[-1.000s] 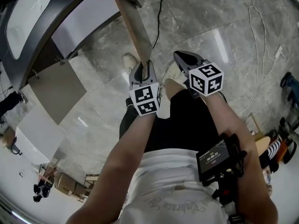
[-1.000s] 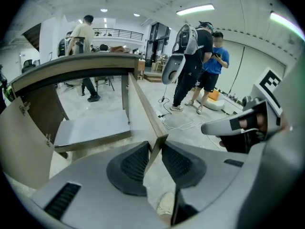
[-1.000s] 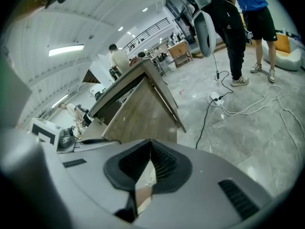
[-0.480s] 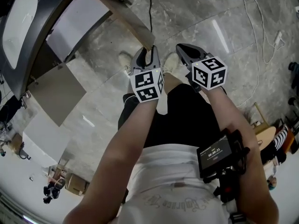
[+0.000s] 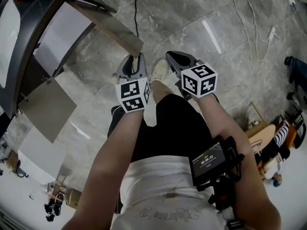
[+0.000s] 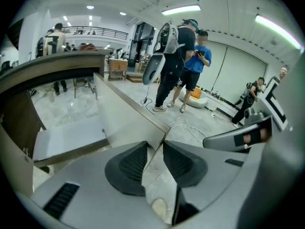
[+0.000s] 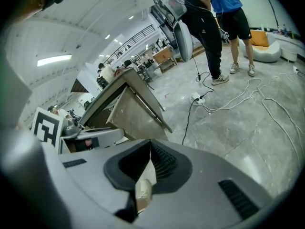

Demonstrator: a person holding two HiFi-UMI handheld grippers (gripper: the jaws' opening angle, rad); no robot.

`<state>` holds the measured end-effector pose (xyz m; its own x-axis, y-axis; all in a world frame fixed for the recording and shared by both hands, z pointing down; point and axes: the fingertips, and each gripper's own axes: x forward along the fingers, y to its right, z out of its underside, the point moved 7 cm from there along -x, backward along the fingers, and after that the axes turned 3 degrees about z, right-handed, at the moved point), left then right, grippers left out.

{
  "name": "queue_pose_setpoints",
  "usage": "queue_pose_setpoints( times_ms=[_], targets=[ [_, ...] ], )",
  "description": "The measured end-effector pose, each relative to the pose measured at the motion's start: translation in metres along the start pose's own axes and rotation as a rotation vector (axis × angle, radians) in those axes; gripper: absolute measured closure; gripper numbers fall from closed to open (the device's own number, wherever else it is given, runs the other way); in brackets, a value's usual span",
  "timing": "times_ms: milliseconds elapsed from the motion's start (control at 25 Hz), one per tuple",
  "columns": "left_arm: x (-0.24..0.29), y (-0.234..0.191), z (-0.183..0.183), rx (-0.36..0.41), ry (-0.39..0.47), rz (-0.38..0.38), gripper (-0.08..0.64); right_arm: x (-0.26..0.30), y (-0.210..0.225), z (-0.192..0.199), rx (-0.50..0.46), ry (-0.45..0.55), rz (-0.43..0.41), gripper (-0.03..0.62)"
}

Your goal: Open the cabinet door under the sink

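Door (image 5: 115, 30) stands swung wide, task looks nearly done; left gripper (image 6: 156, 147) at door's free edge, jaws just eased apart, nothing pinched; right gripper (image 7: 150, 144) beside door, clenched empty

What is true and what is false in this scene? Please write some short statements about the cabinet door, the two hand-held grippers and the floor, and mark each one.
1. The cabinet door under the sink stands open. True.
2. The right hand-held gripper grips the door's edge. False: its jaws are together on nothing, away from the door.
3. The jaws of the left hand-held gripper stand slightly apart. True: they have just been opening, and the pads do not press on the door's edge, which is just ahead of them.
4. The floor has no cables on it. False: white cables lie across it.
5. A device with a screen sits at the person's right forearm. True.
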<state>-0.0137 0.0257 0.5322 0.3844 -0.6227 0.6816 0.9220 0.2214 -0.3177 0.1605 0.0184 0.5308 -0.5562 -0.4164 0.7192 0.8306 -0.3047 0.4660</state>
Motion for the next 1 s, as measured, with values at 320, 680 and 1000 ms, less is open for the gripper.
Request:
queue_pose_setpoints(
  times_ms=[320, 680, 1000],
  targets=[
    [-0.009, 0.004, 0.007, 0.079, 0.006, 0.143, 0.431, -0.018, 0.003, 0.020, 0.003, -0.014, 0.038, 0.578],
    [-0.069, -0.030, 0.011, 0.164, 0.042, 0.220, 0.425, -0.021, -0.042, 0.018, -0.010, 0.030, 0.081, 0.578],
    [-0.181, -0.069, -0.016, 0.267, 0.141, 0.223, 0.426, -0.018, -0.143, -0.003, -0.189, 0.033, -0.013, 0.578]
  ],
)
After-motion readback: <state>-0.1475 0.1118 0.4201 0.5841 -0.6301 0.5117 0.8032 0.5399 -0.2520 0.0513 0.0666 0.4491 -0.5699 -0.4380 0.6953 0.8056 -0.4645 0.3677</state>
